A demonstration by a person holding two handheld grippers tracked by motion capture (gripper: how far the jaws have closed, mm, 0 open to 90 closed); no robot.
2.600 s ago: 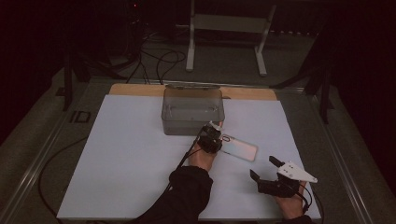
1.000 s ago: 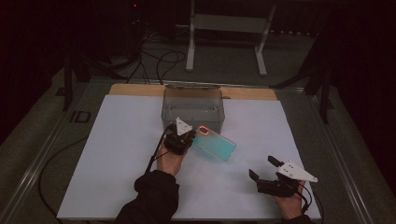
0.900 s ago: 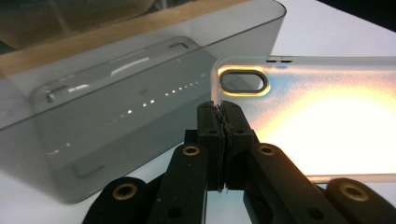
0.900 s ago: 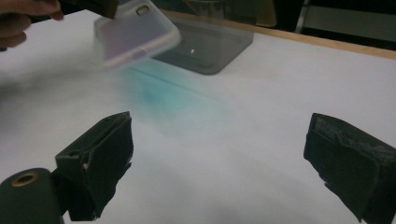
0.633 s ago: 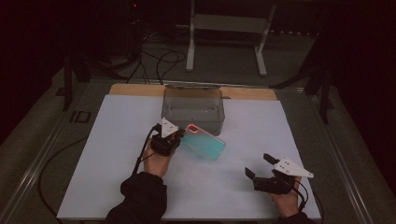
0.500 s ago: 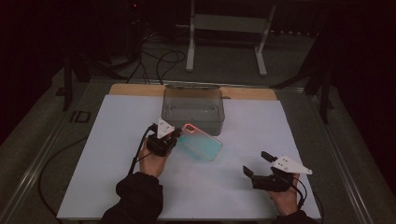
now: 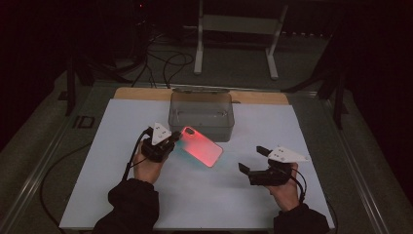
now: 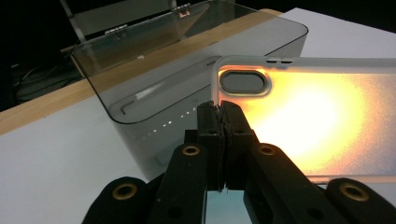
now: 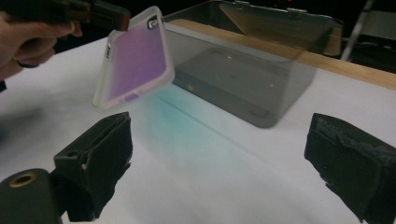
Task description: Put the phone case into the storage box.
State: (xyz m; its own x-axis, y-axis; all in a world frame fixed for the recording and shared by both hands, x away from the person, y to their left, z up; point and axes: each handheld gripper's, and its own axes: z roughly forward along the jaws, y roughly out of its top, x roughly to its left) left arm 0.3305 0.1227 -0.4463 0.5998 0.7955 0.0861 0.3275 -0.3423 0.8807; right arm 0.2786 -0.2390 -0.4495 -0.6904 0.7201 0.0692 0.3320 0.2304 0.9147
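A translucent phone case (image 7: 200, 146) hangs tilted above the white table cover, glowing red-orange in the high view and purple in the right gripper view (image 9: 137, 56). My left gripper (image 7: 171, 142) is shut on its edge near the camera cutout (image 8: 244, 82); in the left gripper view (image 8: 220, 122) the jaws pinch the case's rim. A clear smoky plastic box (image 7: 201, 114) with its lid open stands just behind the case (image 8: 299, 121). My right gripper (image 7: 252, 160) is open to the right of the case, its jaws wide apart with nothing between them (image 9: 224, 154).
The white cover (image 7: 122, 126) lies on a wooden board (image 7: 258, 97) on a grey table. A metal stand (image 7: 234, 29) and cables (image 7: 160, 61) sit beyond the far edge. A cable (image 7: 53, 175) trails off the left side.
My left gripper carried the case leftward, from in front of the box's right part to its left front, and the case's colour went from teal to red. My right gripper rose and shifted left.
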